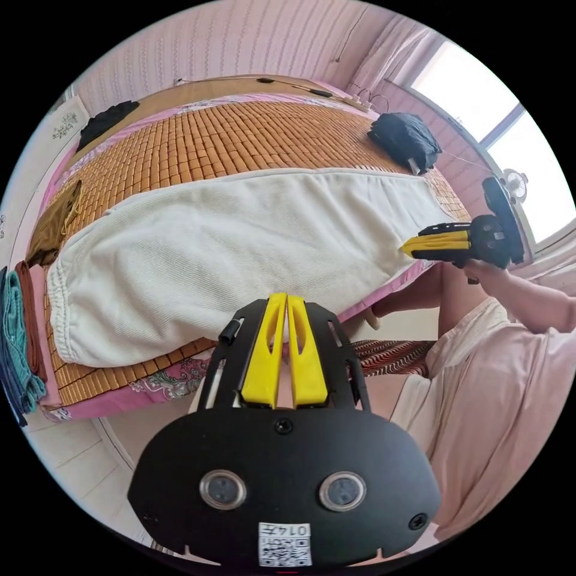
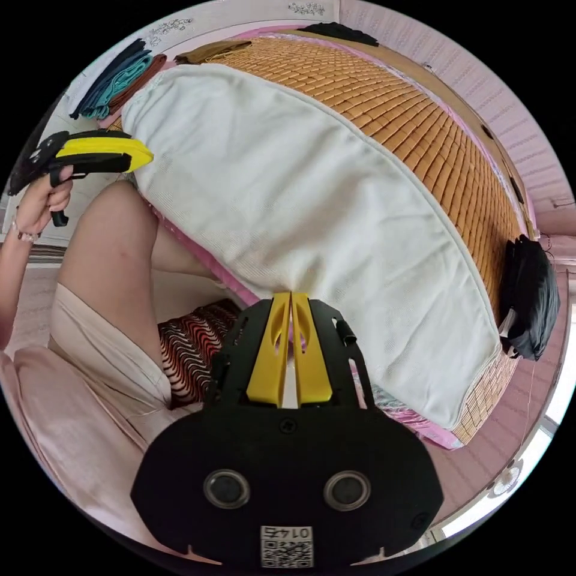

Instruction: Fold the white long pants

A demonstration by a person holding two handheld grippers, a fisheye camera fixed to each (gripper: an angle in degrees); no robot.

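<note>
The white long pants [image 1: 240, 246] lie flat across the bamboo mat [image 1: 228, 138] on the bed, waistband at the left of the left gripper view. My left gripper [image 1: 287, 296] is shut on the pants' near edge close to the waist. In the right gripper view the pants [image 2: 300, 180] pucker where my right gripper [image 2: 291, 294] pinches the near edge, jaws shut on the cloth. The right gripper [image 1: 408, 246] also appears at the pants' leg end, and the left gripper [image 2: 144, 157] appears by the waistband corner.
A black bundle [image 1: 405, 141] sits past the leg end, a brown garment [image 1: 57, 225] and a folded stack [image 1: 21, 336] lie beyond the waistband, another dark garment [image 1: 105, 120] at the far corner. The person stands against the bed edge; their legs [image 2: 120, 240] are close to both grippers.
</note>
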